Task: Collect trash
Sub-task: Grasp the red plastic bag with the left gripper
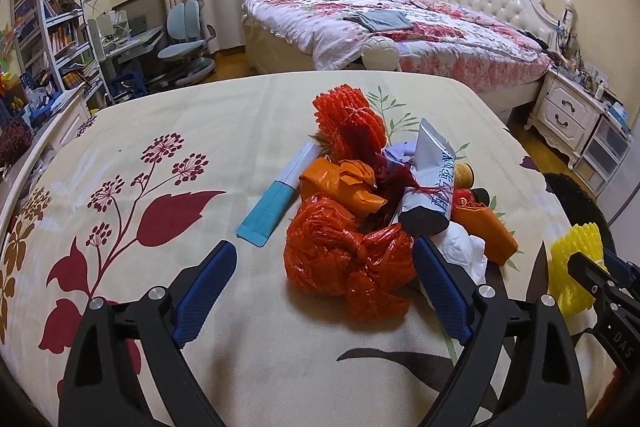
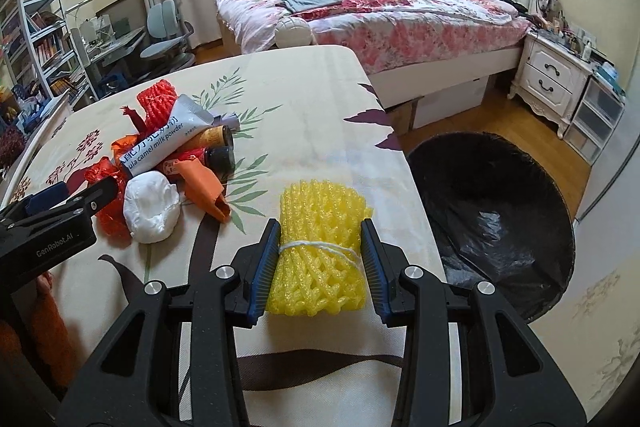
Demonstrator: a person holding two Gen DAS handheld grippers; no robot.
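A pile of trash lies on the floral tablecloth (image 1: 160,131): a crumpled red plastic bag (image 1: 340,259), red foam netting (image 1: 352,119), orange wrappers (image 1: 348,183), a silver milk powder pouch (image 1: 432,179), a blue-white packet (image 1: 276,199) and a white tissue wad (image 2: 150,209). My left gripper (image 1: 324,279) is open, its fingers on either side of the red bag. My right gripper (image 2: 320,247) is shut on a yellow foam net (image 2: 318,247) tied with white string, near the table's right edge. The net also shows in the left wrist view (image 1: 572,267).
A bin lined with a black bag (image 2: 492,219) stands on the wooden floor just right of the table. A bed (image 2: 380,11), a white nightstand (image 2: 552,79), a desk chair (image 1: 188,35) and bookshelves (image 1: 56,23) lie beyond.
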